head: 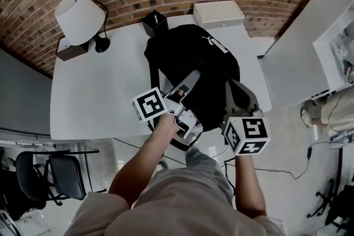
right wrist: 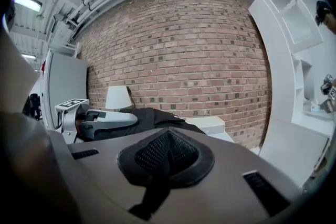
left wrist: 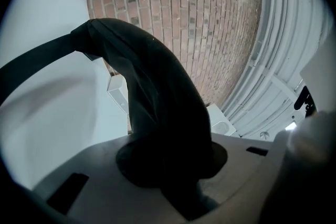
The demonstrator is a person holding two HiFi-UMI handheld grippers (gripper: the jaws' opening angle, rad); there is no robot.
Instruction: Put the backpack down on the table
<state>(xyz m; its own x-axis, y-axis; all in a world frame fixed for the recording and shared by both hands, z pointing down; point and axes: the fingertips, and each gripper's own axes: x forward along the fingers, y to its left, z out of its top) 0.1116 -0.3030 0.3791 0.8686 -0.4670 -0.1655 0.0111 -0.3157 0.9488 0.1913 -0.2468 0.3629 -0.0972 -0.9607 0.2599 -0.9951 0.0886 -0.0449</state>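
**Holding backpack at front of bench, both grippers pinched on it**

- Backpack: black, centre-right of the head view, lying over the white bench. Its near end reaches past the front edge, towards the person. Cannot tell whether its weight is on the bench or hangs from the grippers.
- Left gripper: comes in from lower left. Its own view shows the jaws pressed on a thick black strap, which arches up and away to the left of that frame.
- Right gripper: comes in from lower right, at the pack's right flank. Its own view shows the jaws pinching a fold of black mesh, bunched to a peak between them.
- Around it: lamp upper left, well apart. Black box touches the pack's far edge or sits just behind it. White box is at the far edge, close by.

Step in hand, as I read it: the carry-in and set-down, not yet finished, since both grips are on and the near end overhangs.

Next move calls for bringing the pack fully over the surface and settling its base, short of the black box. Spread the jaws only once the pack rests. Released with the overhang, it could slide off the front.
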